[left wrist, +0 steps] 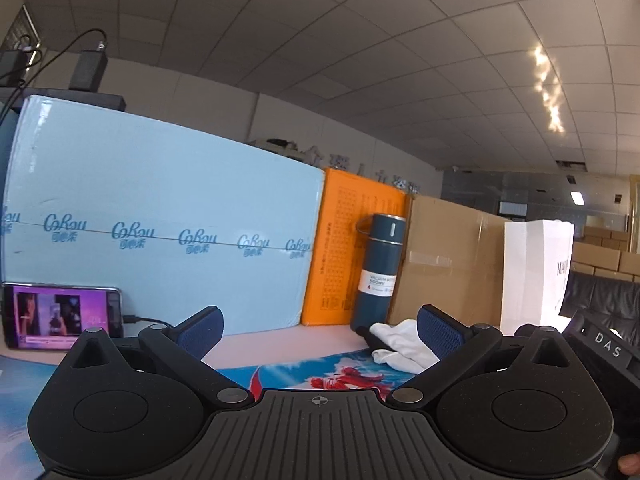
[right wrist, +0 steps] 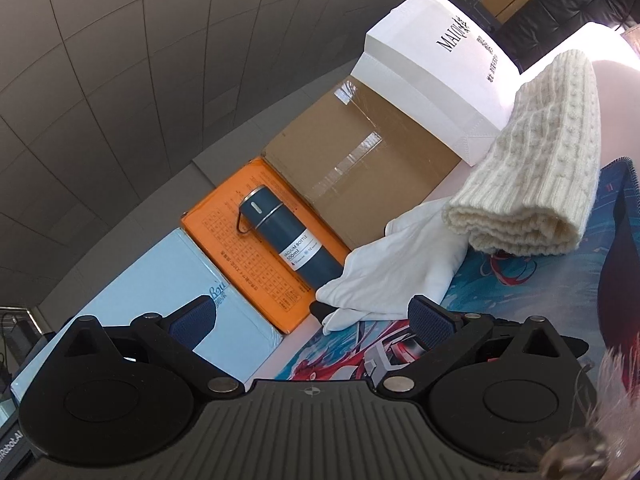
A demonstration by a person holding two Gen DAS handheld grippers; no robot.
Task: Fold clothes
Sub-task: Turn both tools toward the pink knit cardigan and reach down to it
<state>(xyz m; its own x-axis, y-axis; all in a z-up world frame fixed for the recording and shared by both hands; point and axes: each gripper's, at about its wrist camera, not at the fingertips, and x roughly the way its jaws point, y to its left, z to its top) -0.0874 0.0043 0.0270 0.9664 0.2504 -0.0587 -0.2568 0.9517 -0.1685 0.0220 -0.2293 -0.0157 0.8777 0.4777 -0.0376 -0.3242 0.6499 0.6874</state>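
A cream knitted garment (right wrist: 536, 168) lies folded into a thick bundle on the printed mat (right wrist: 500, 280), at the right of the right wrist view. White gloves (right wrist: 400, 268) lie beside it, touching its lower edge; they also show in the left wrist view (left wrist: 400, 344). My right gripper (right wrist: 316, 320) is open and empty, held above the mat's edge, short of the gloves. My left gripper (left wrist: 320, 332) is open and empty above the mat (left wrist: 320, 372), level with the table. A dark garment (right wrist: 624, 280) fills the right edge of the right wrist view.
A dark blue vacuum bottle (left wrist: 378, 268) stands against an orange box (left wrist: 344, 248). A light blue box (left wrist: 160, 216), a cardboard box (left wrist: 448, 264) and a white paper bag (left wrist: 536, 272) line the back. A lit phone (left wrist: 60, 316) leans at the left.
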